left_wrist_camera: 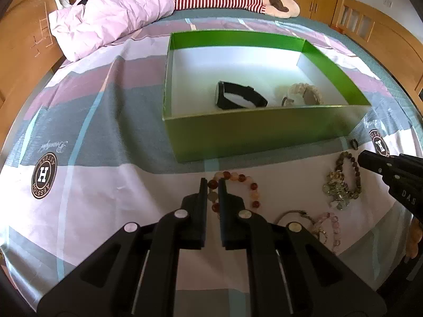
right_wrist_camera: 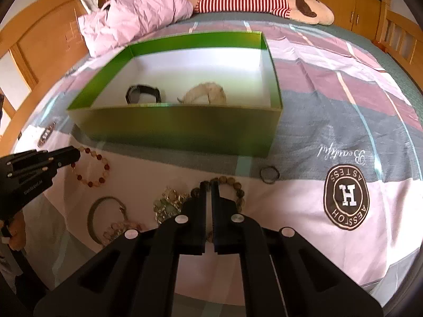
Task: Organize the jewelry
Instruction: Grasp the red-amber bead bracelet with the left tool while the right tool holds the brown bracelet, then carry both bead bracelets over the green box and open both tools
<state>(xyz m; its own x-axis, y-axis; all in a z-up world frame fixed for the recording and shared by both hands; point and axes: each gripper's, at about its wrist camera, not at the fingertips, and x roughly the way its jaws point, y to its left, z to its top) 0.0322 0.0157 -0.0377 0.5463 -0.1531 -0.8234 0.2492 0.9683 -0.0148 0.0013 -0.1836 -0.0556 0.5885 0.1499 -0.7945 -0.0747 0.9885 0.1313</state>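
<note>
"H" badge (right_wrist_camera: 346, 200) and "Beautiful" script (right_wrist_camera: 341, 156) on bedsheet (right_wrist_camera: 330, 121)

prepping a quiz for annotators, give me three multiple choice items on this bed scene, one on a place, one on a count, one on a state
1. Where is the black watch?
A. inside the green box
B. on the pillow
C. on the floor

2. How many pieces lie in the box?
A. none
B. two
C. five

3. The left gripper is:
A. wide open above the box
B. shut on the red bead bracelet
C. out of view

Answers: 1 A, it lies on the box floor beside the cream bracelet; 2 B, only those two show; 3 B, beads sit between its narrow fingers.
</note>
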